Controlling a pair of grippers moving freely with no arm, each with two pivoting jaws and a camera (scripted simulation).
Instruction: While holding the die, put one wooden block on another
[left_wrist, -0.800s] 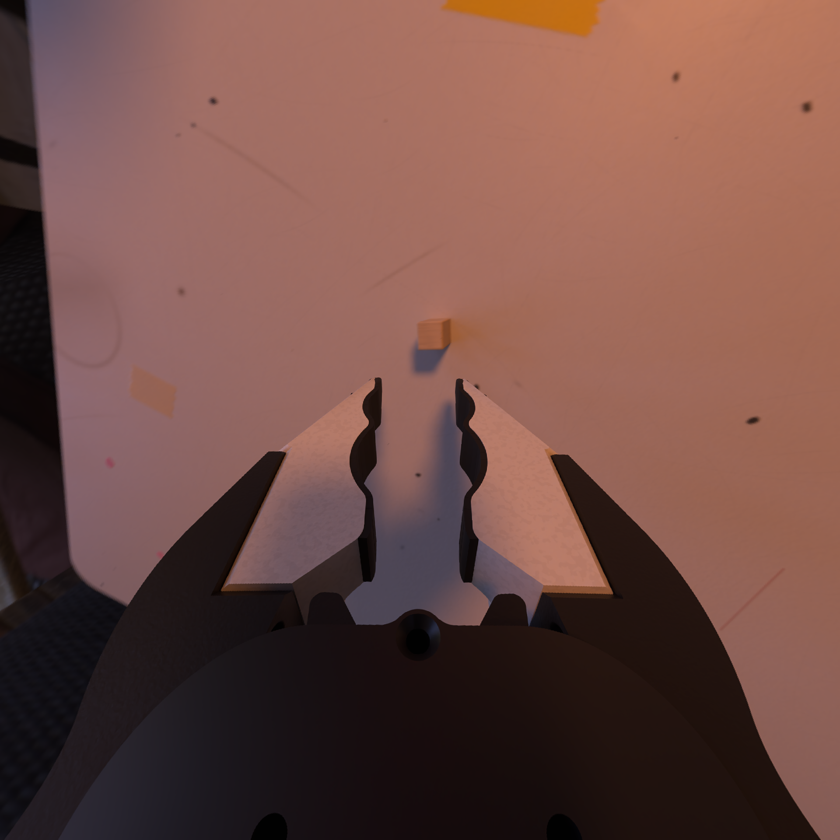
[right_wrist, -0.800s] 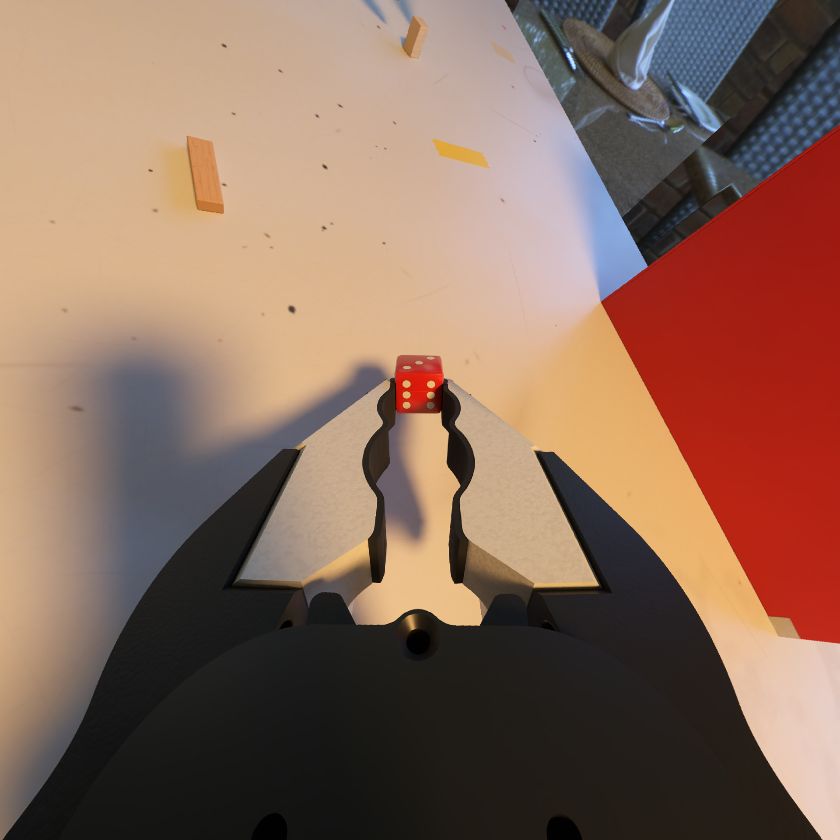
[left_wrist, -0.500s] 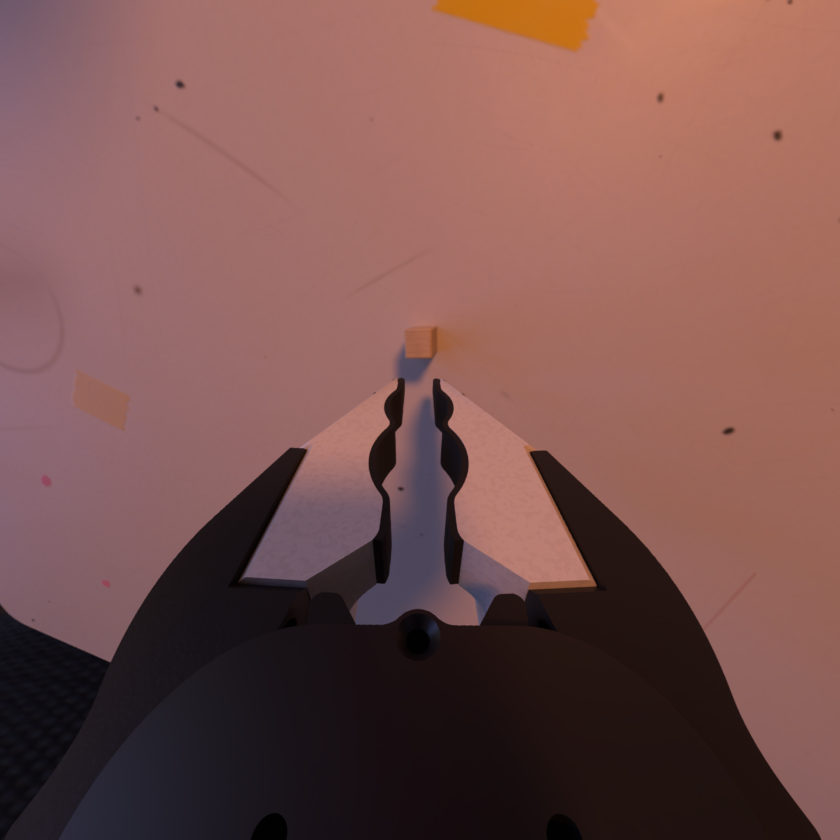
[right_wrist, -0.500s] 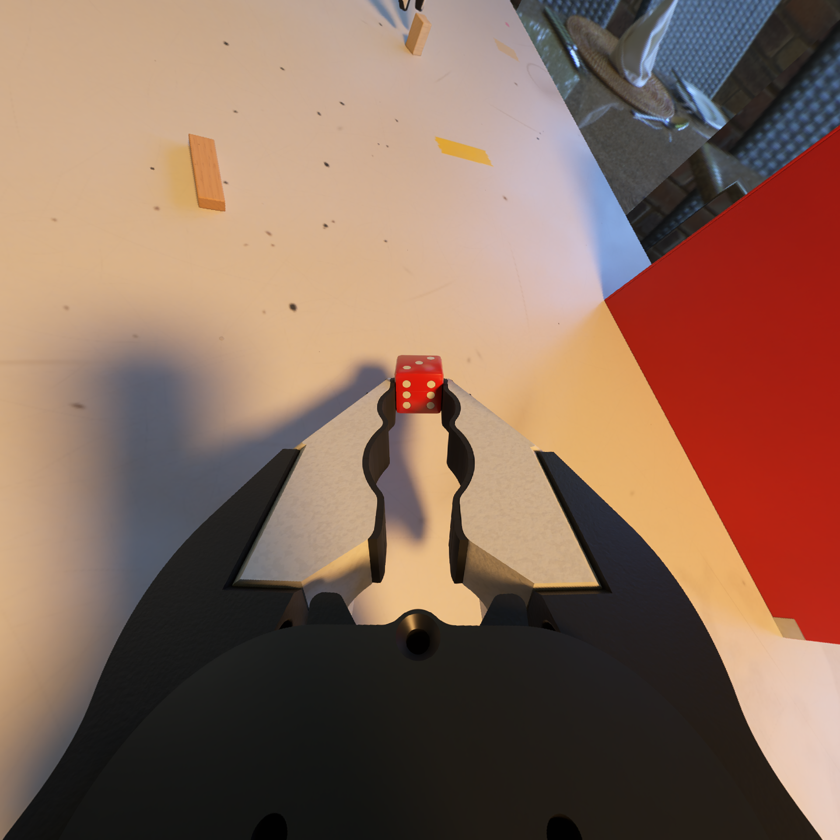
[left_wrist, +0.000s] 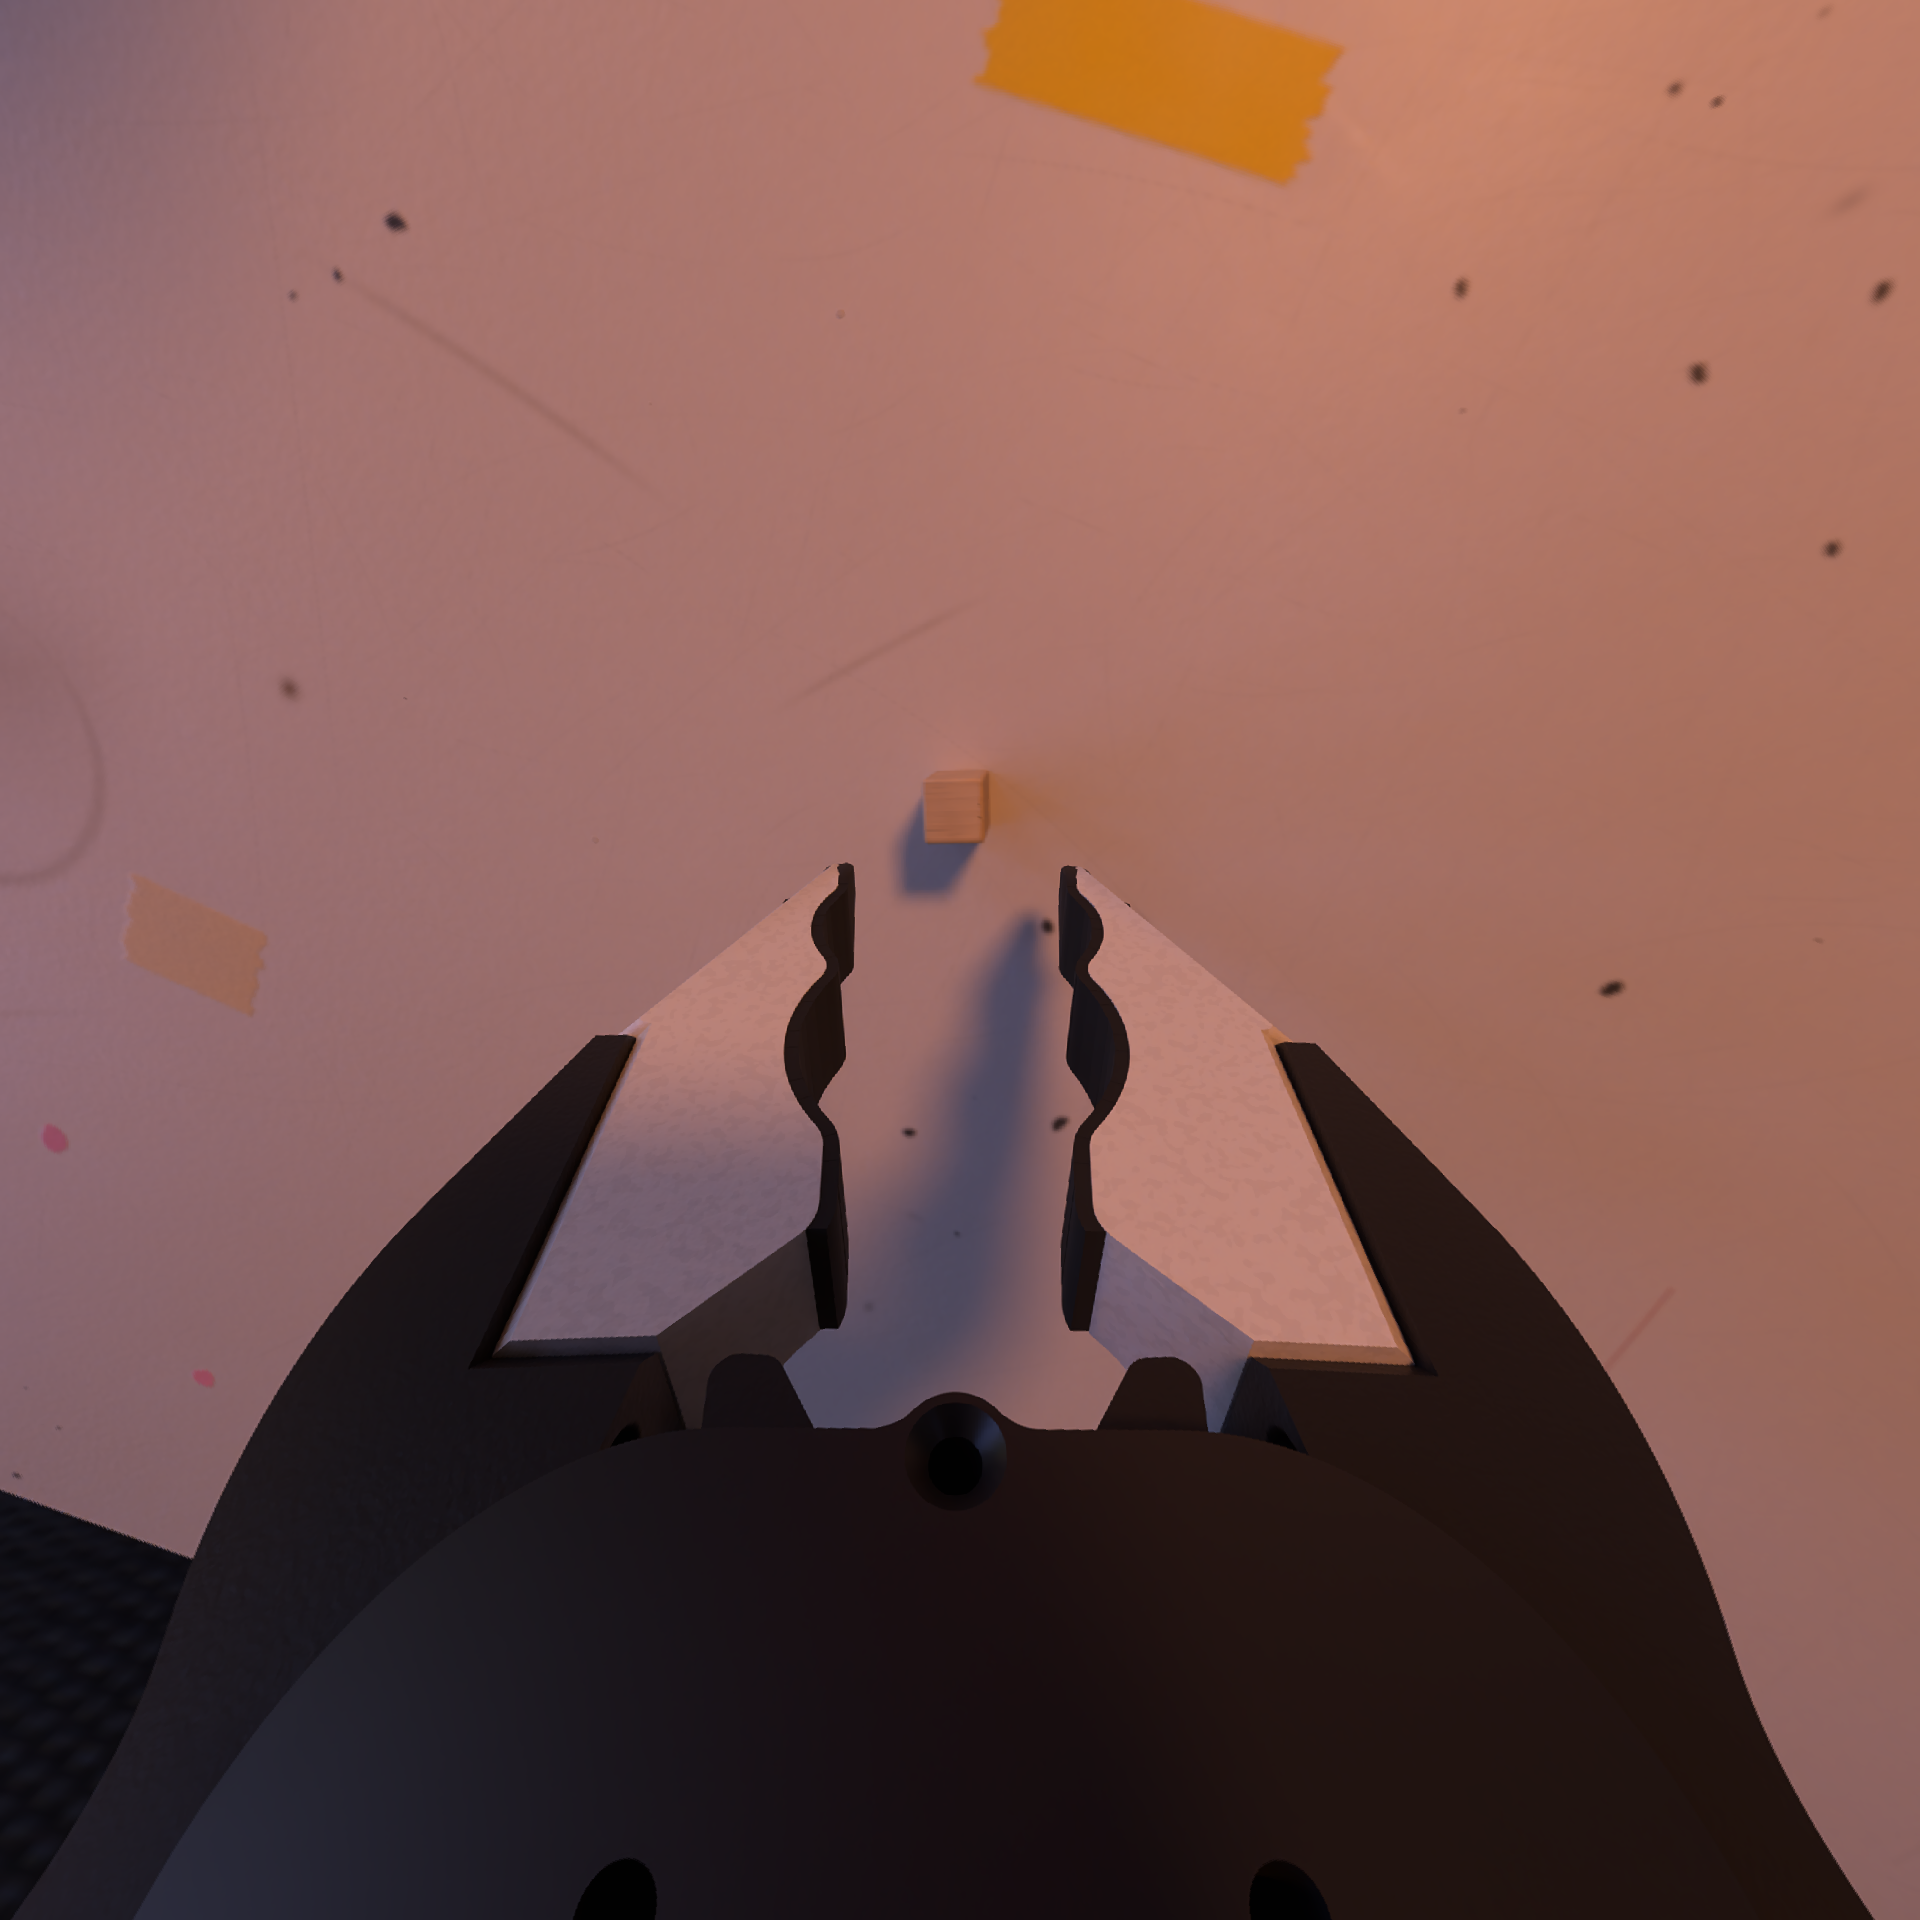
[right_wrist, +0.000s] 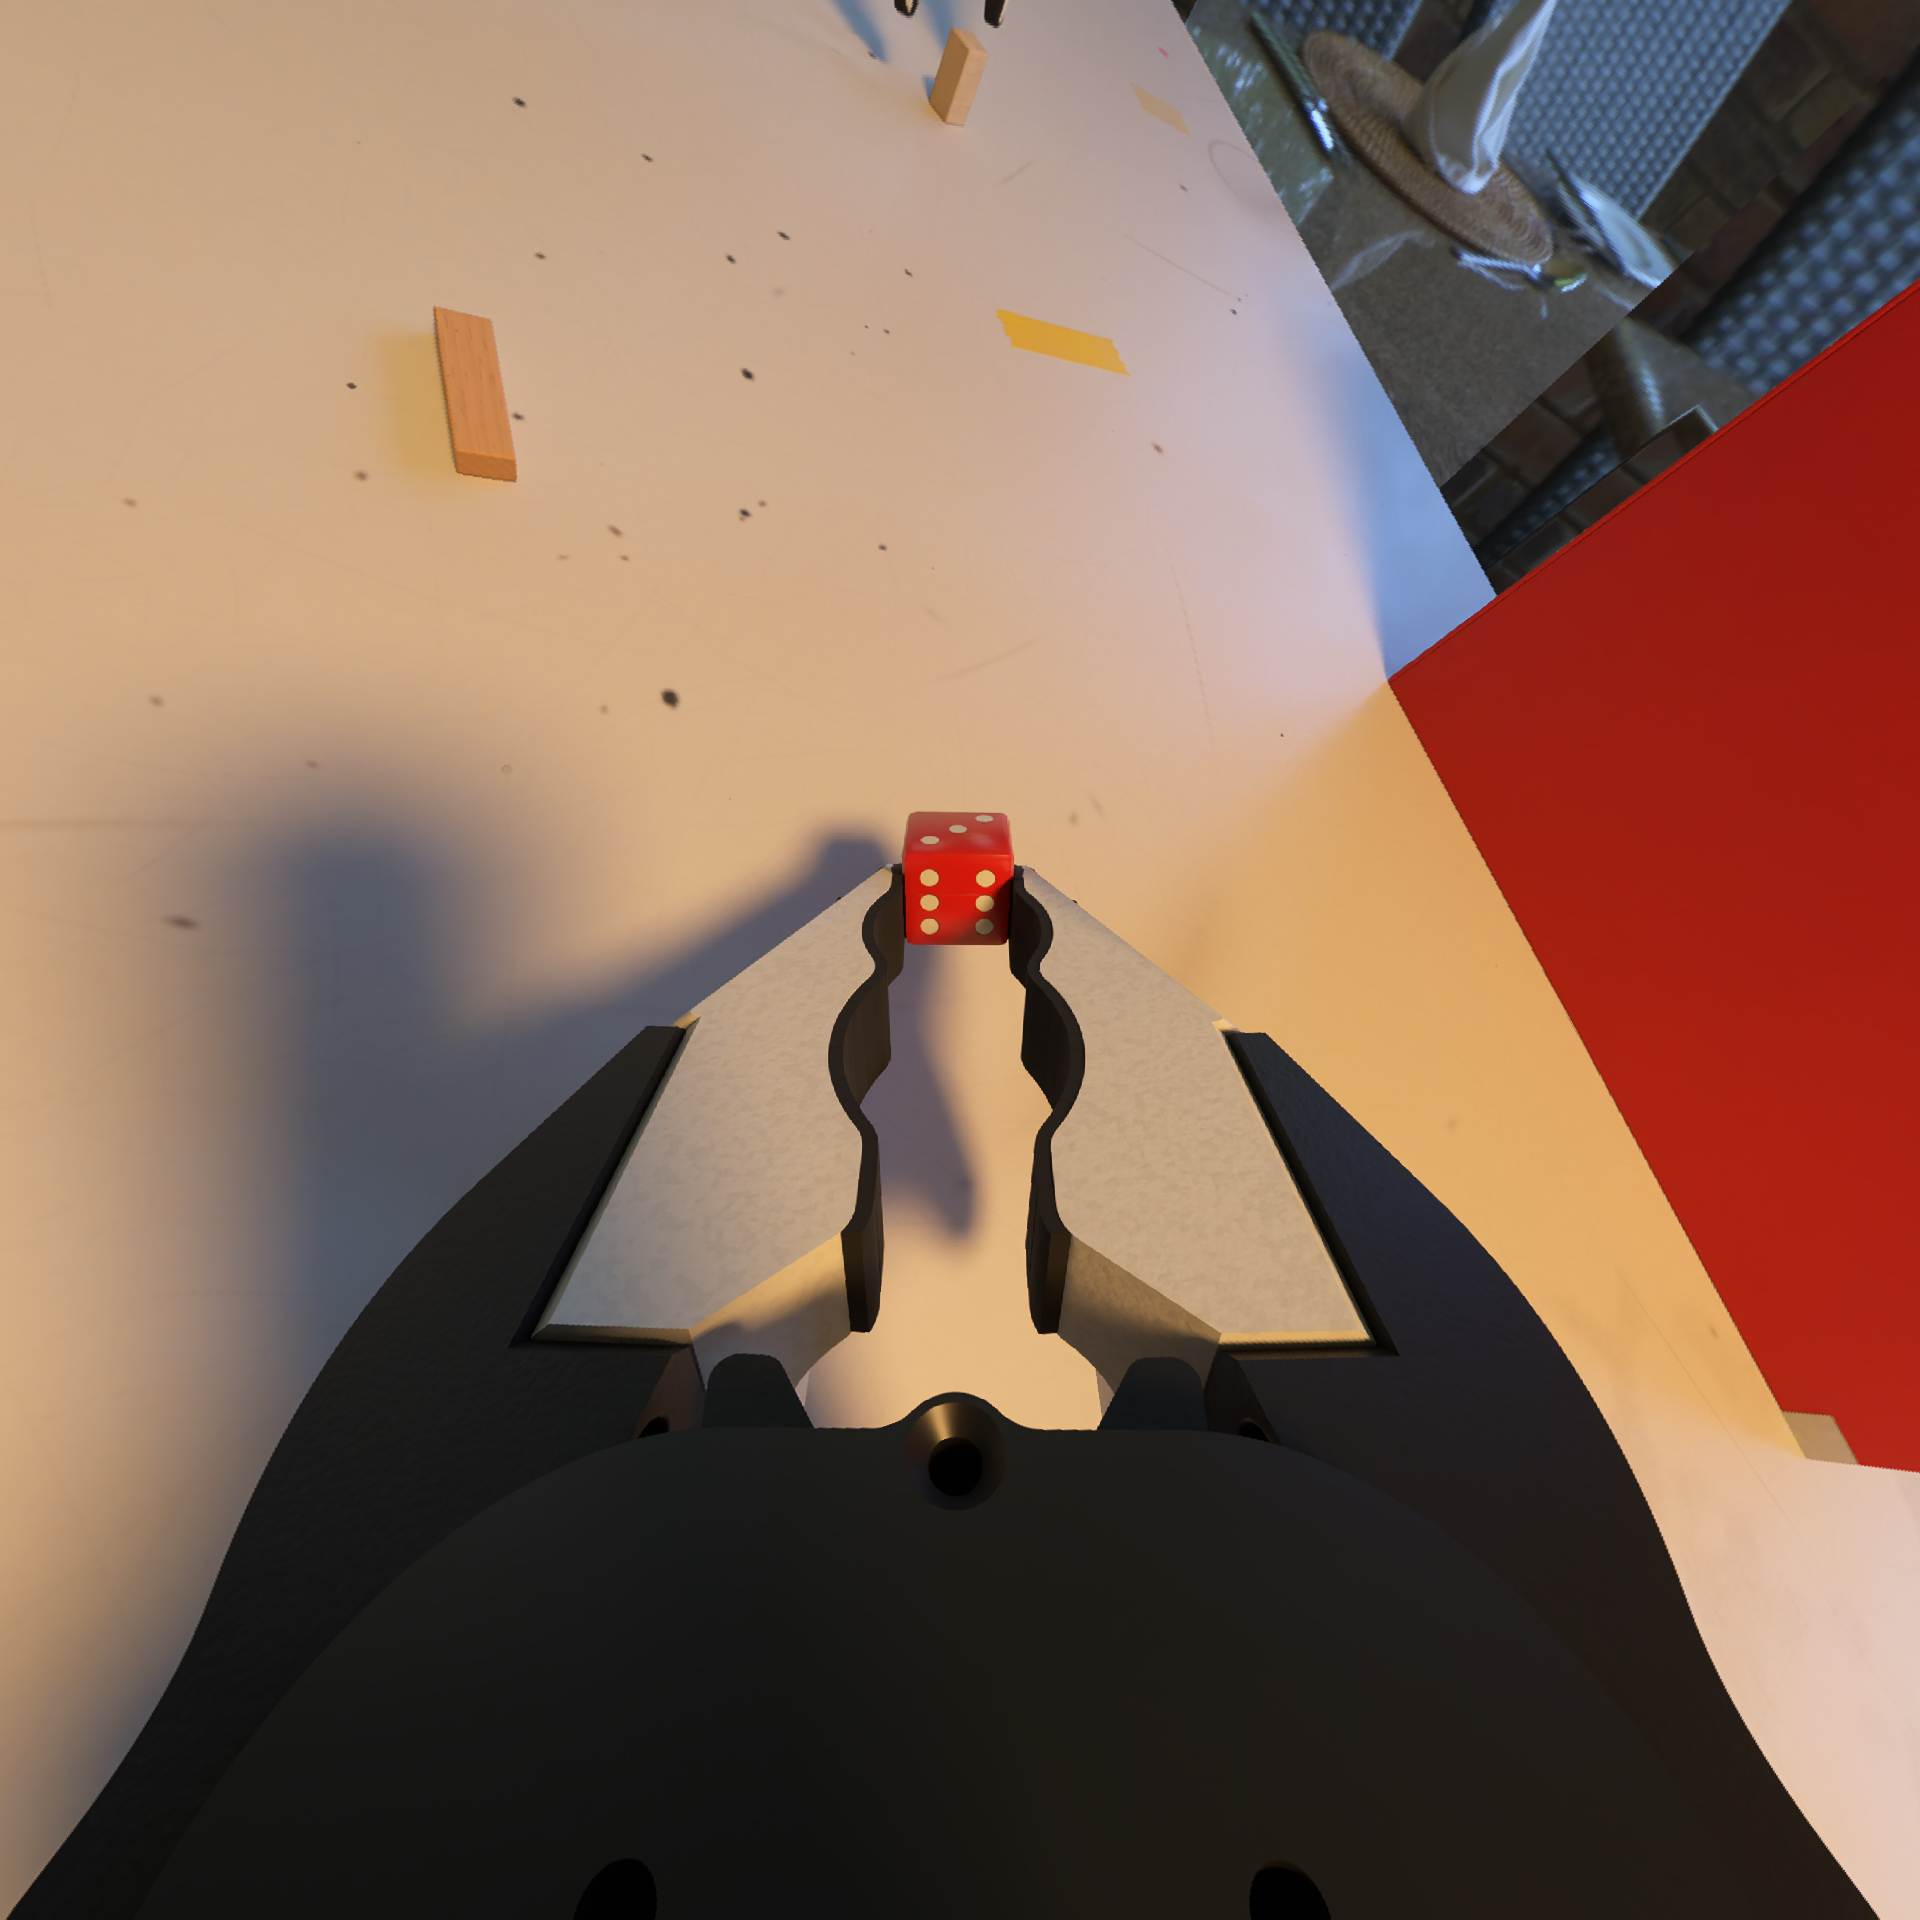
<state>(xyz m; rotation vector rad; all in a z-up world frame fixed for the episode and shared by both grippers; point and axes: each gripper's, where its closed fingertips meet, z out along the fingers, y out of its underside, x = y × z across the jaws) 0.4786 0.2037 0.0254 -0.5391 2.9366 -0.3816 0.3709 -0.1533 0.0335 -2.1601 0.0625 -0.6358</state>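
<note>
My right gripper (right_wrist: 956, 883) is shut on a red die (right_wrist: 957, 879) with pale pips, held above the table. A flat wooden block (right_wrist: 475, 393) lies on the table far ahead to the left. A second wooden block (right_wrist: 957, 76) stands on edge at the far end, with the tips of my left gripper just behind it. In the left wrist view that block (left_wrist: 955, 805) shows end-on, just beyond my open, empty left gripper (left_wrist: 954, 883), which hovers above the table.
A large red box (right_wrist: 1714, 883) stands close on the right of the right gripper. Yellow tape (right_wrist: 1060, 340) and a paler tape patch (left_wrist: 194, 941) are stuck on the speckled white table (right_wrist: 727, 623). The table edge runs at the right, with a chair beyond.
My left gripper narrowed its fingers and then opened them wide again while staying behind the small block. My right gripper keeps the die and has barely moved.
</note>
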